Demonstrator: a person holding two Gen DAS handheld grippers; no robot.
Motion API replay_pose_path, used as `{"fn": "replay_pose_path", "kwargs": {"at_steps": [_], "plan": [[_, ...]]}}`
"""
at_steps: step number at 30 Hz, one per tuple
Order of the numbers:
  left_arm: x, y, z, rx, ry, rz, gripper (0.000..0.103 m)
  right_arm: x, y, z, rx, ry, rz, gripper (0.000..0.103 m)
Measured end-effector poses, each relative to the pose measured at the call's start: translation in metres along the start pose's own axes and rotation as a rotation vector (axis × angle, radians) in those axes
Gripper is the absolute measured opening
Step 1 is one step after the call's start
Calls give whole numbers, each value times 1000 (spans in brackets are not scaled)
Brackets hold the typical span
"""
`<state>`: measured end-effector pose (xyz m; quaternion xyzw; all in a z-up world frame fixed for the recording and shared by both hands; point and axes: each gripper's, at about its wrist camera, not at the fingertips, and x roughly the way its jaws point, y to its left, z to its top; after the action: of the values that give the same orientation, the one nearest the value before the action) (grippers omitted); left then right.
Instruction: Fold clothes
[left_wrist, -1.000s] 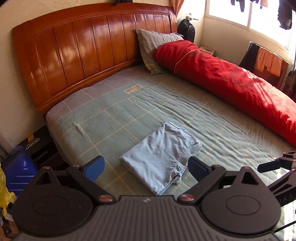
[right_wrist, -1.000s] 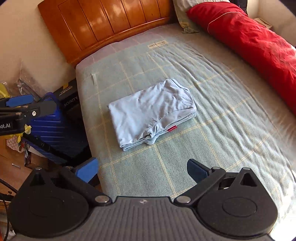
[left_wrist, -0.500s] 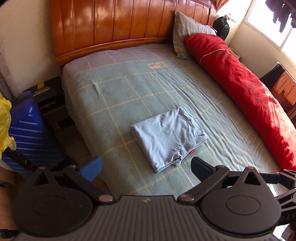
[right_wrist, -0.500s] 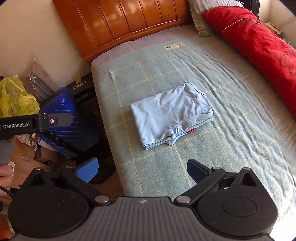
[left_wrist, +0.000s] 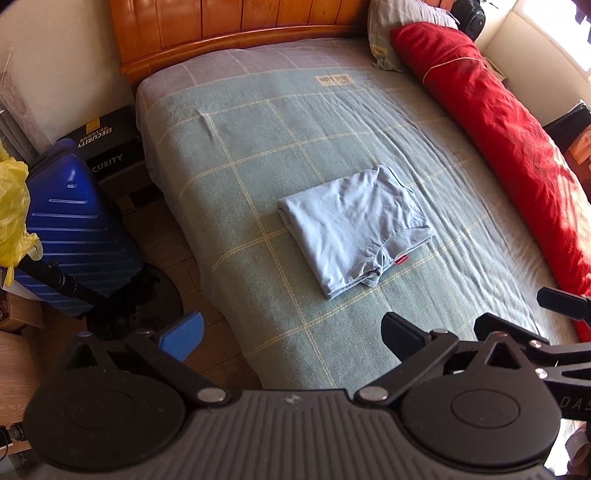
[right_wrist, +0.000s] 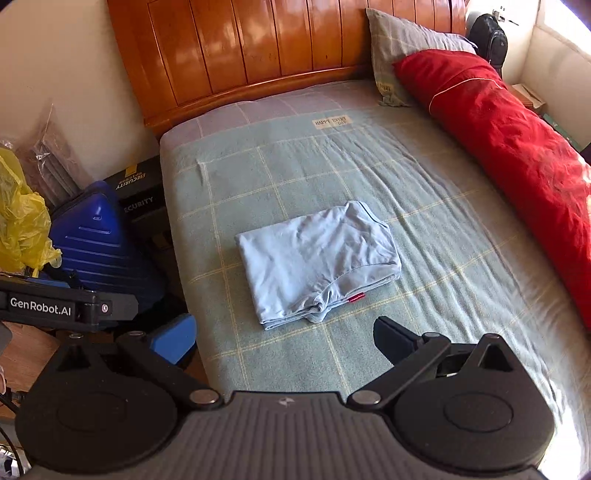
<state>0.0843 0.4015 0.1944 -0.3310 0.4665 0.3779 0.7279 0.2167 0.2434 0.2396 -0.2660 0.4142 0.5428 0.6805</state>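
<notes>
A light blue garment (left_wrist: 354, 225) lies folded into a neat rectangle on the bed (left_wrist: 258, 147), roughly in the middle of the green checked blanket (right_wrist: 424, 206), its layered edges and a small red tag (right_wrist: 356, 297) turned toward the foot end. Both grippers hang above the near end of the bed, well apart from the cloth and touching nothing. The left gripper (left_wrist: 291, 332) has its fingers spread wide, one blue pad (left_wrist: 183, 334) out over the floor and the dark one over the blanket, with nothing between them. The right gripper (right_wrist: 284, 332) is spread just as wide and just as empty. A long red duvet roll (left_wrist: 498, 140) runs down the far side of the bed, its upper end against a grey pillow (right_wrist: 402, 48) that leans on the glossy wooden headboard (right_wrist: 277, 44). On the floor beside the bed stand a blue suitcase (left_wrist: 74, 221), a black box (left_wrist: 107, 147) with yellow lettering, and a crumpled yellow plastic bag (right_wrist: 22, 221).
</notes>
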Motion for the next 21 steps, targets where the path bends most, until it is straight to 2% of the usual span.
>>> {"fn": "replay_pose_path", "kwargs": {"at_steps": [14, 21], "plan": [[11, -8, 15, 40, 62, 22, 102, 6, 6, 2, 8, 1, 17, 103], [10, -12, 16, 67, 65, 33, 102, 11, 8, 3, 21, 7, 32, 103]]}}
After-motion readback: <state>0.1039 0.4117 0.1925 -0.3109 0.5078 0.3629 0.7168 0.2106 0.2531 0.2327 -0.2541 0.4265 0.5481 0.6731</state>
